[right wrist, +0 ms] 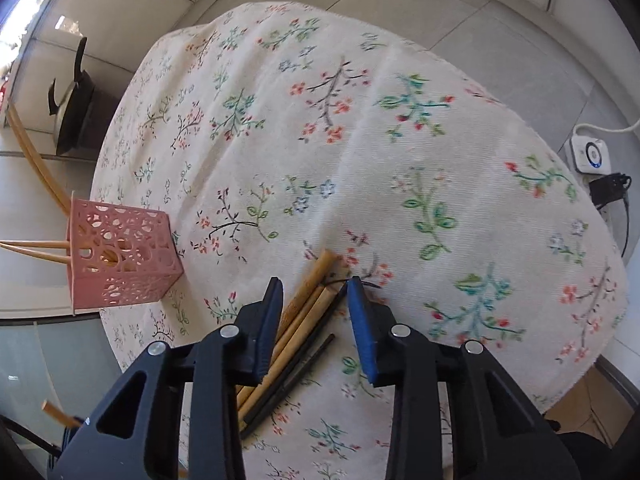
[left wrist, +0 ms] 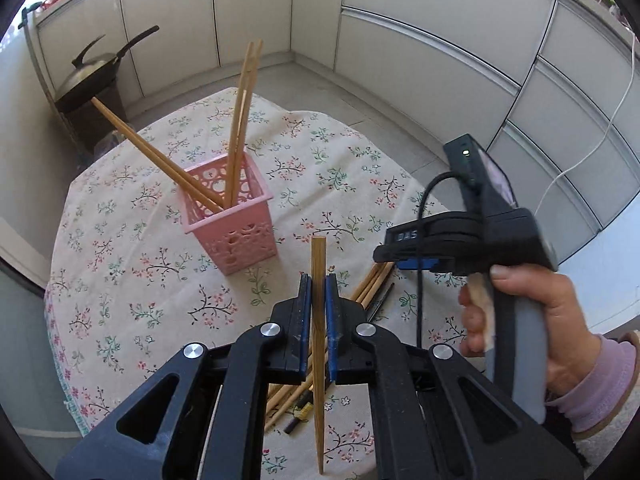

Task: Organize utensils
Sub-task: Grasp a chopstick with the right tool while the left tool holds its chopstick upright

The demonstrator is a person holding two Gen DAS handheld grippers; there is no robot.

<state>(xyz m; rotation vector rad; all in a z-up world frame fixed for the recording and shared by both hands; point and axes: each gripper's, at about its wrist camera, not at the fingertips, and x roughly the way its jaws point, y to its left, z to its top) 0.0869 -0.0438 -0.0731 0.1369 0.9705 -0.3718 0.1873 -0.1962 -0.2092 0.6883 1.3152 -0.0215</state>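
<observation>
Left gripper clamps chopstick; right gripper agape over half-hidden pile.

- I see a pink perforated holder
- tan bamboo chopsticks, some black ones
- cream floral cloth on my counter
- blue-padded black claws

— What surrounds the table?
— Pale grey cabinet doors curving round a grey tiled floor.
— And the cloth?
— Cream floral tablecloth, daylit; dark lidded wok beyond.
</observation>
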